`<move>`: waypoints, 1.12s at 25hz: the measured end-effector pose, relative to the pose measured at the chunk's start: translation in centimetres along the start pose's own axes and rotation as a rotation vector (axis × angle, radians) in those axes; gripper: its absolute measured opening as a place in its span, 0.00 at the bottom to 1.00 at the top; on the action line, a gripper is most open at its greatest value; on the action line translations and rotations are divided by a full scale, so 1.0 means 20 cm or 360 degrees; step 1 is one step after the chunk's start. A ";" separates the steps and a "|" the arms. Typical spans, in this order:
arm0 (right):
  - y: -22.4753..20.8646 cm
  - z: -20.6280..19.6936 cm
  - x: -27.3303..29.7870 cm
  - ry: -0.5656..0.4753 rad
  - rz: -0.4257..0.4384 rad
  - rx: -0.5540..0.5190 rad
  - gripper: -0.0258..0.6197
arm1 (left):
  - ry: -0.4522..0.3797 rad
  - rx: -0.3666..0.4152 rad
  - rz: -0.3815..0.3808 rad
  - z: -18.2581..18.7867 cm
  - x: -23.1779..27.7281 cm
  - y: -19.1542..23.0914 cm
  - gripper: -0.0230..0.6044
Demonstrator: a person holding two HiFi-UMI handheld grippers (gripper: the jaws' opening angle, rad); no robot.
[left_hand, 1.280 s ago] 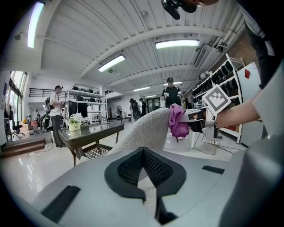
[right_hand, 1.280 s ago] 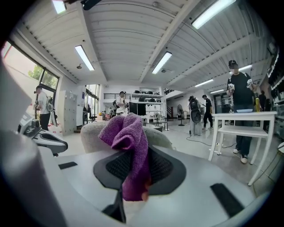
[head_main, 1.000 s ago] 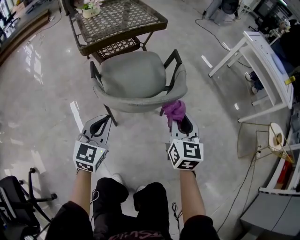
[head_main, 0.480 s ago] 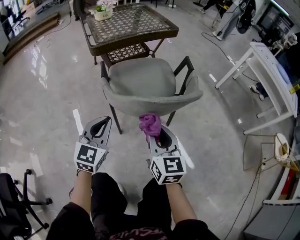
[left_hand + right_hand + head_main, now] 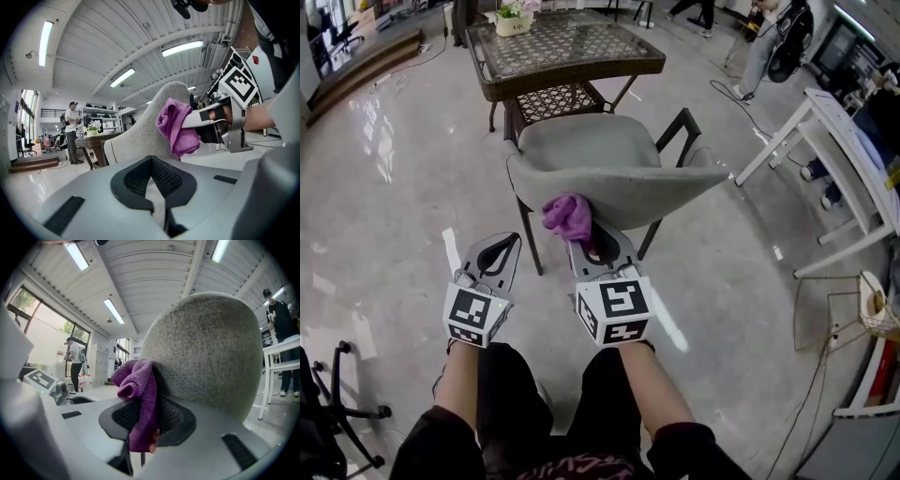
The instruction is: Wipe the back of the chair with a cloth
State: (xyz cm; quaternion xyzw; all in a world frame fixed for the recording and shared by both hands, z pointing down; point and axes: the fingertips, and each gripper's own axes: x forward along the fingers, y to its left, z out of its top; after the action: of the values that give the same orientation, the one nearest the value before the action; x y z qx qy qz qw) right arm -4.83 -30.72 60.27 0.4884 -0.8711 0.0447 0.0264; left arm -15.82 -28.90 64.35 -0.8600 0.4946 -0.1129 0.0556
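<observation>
A grey fabric chair (image 5: pixel 609 169) with black arms stands before me, its curved back (image 5: pixel 211 352) toward me. My right gripper (image 5: pixel 586 246) is shut on a purple cloth (image 5: pixel 569 216), which is pressed against the left half of the chair back. The same cloth (image 5: pixel 139 394) hangs bunched from the closed jaws in the right gripper view and shows against the backrest in the left gripper view (image 5: pixel 176 124). My left gripper (image 5: pixel 495 255) hovers lower left of the chair, shut and holding nothing.
A wicker table (image 5: pixel 562 47) with a glass top and a flower pot (image 5: pixel 514 19) stands beyond the chair. A white table (image 5: pixel 844 141) is at the right, a black office chair base (image 5: pixel 342 394) at the lower left. People stand at the far side.
My right gripper has slid the purple cloth leftward along the chair back, from its right end to its left half. The left gripper has stayed put.
</observation>
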 end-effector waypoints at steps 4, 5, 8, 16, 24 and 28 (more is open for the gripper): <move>-0.08 -0.02 -0.03 -0.0039 -0.0039 0.0017 0.18 | -0.0011 0.0015 -0.0017 -0.08 0.01 -0.02 0.05; -0.09 -0.02 -0.05 -0.0048 -0.0044 -0.0004 0.18 | -0.0013 0.0016 -0.0018 -0.10 0.01 -0.03 0.05; -0.17 0.01 -0.12 -0.0073 -0.0073 -0.0100 0.19 | -0.0031 0.0031 -0.0031 -0.11 0.02 -0.06 0.05; -0.43 0.01 -0.29 -0.0114 -0.0208 -0.0120 0.19 | -0.0078 0.0088 -0.0063 -0.08 0.04 -0.15 0.05; -0.68 -0.05 -0.37 -0.0126 -0.0339 -0.0120 0.21 | -0.0067 0.0113 -0.0086 -0.16 0.06 -0.20 0.05; -0.87 -0.09 -0.42 -0.0117 -0.0515 -0.0046 0.21 | -0.0052 0.0119 -0.0097 -0.19 0.09 -0.20 0.05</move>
State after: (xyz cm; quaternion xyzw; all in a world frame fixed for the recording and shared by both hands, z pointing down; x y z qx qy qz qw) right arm 14.37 -32.49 62.27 0.6232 -0.7820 0.0094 0.0085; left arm -12.61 -28.39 69.07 -0.8738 0.4625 -0.1190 0.0922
